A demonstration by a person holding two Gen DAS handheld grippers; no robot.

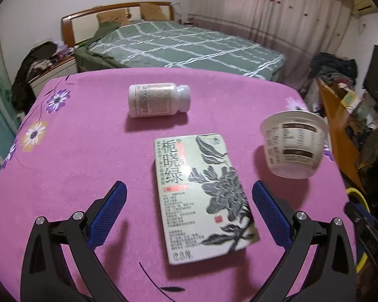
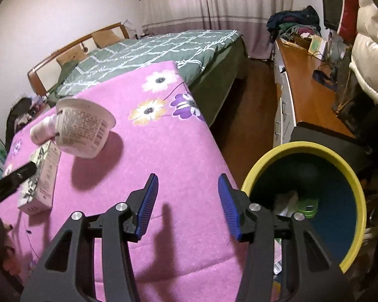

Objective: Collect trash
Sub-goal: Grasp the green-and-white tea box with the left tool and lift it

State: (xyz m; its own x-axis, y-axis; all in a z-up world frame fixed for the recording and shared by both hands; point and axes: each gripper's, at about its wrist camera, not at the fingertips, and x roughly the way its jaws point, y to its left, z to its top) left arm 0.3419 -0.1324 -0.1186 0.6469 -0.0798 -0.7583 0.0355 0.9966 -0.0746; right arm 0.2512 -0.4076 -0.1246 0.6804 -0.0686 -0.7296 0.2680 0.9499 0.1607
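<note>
Left wrist view: I have the left gripper (image 1: 189, 196) with jaws spread wide and nothing between the pads. Its fingers straddle a green carton (image 1: 201, 196) lying flat on the pink tablecloth (image 1: 63, 166). Beyond the carton's far end lies a white bottle (image 1: 158, 99) on its side, cap pointing right. Ahead and to the right of the right finger stands a white cup (image 1: 293, 142), tilted, near the cloth's edge. A bed (image 1: 184, 45) fills the background.

Right wrist view: I see the right gripper (image 2: 188, 193) released, its pads apart and empty over bare cloth. Just right of its right finger, below the table edge, stands a bin (image 2: 350, 181) with a yellow rim; crumpled paper and a green item lie inside. The cup, bottle and carton sit well ahead to the left. Part of the left gripper shows over the carton at the frame's left edge.
</note>
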